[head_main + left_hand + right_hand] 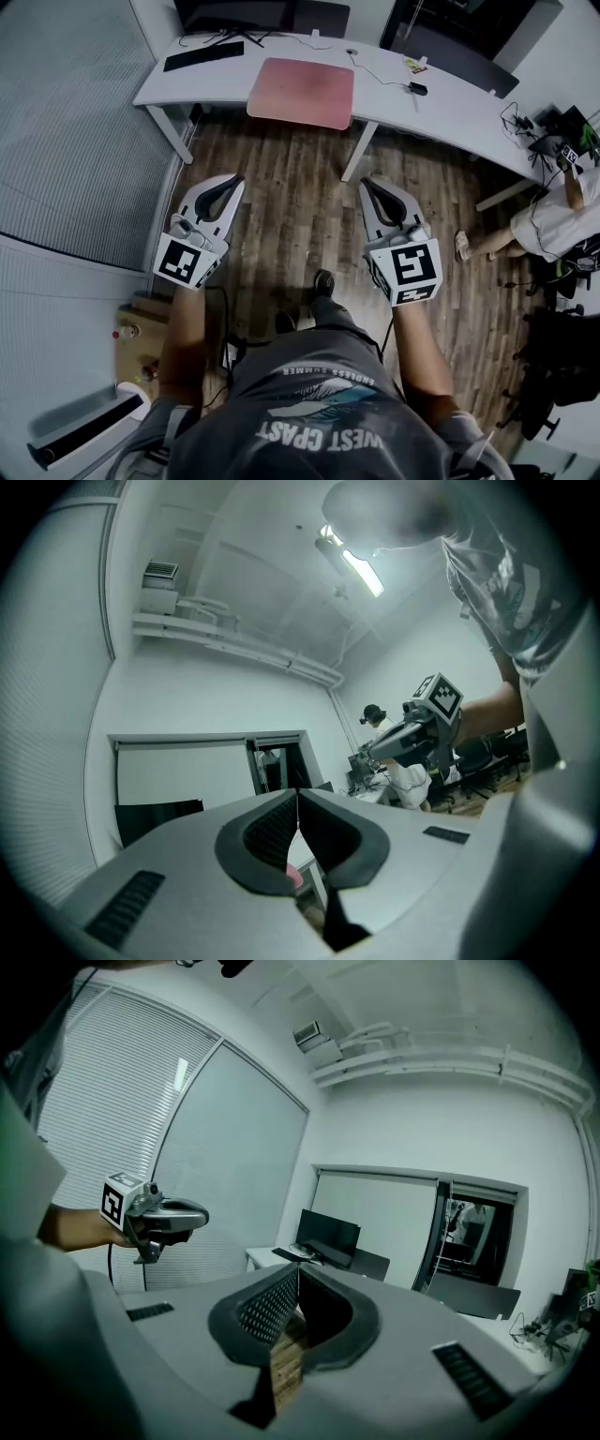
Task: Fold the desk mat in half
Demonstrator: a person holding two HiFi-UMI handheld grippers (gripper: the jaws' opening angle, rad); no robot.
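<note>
The desk mat [301, 91] is laid on the desk [450, 94], well beyond the left gripper [226, 182] and right gripper [368, 186]. Both are pressed together, empty.

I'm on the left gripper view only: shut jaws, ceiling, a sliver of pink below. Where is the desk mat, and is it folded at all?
Observer: In the head view the pink desk mat lies flat and unfolded at the front edge of the white desk.
Operator: Is either gripper at it?
Observer: No. The left gripper and right gripper are both held over the wooden floor, short of the desk.
Operator: And the right jaws?
Observer: The right gripper view shows them together, with nothing between them.
</note>
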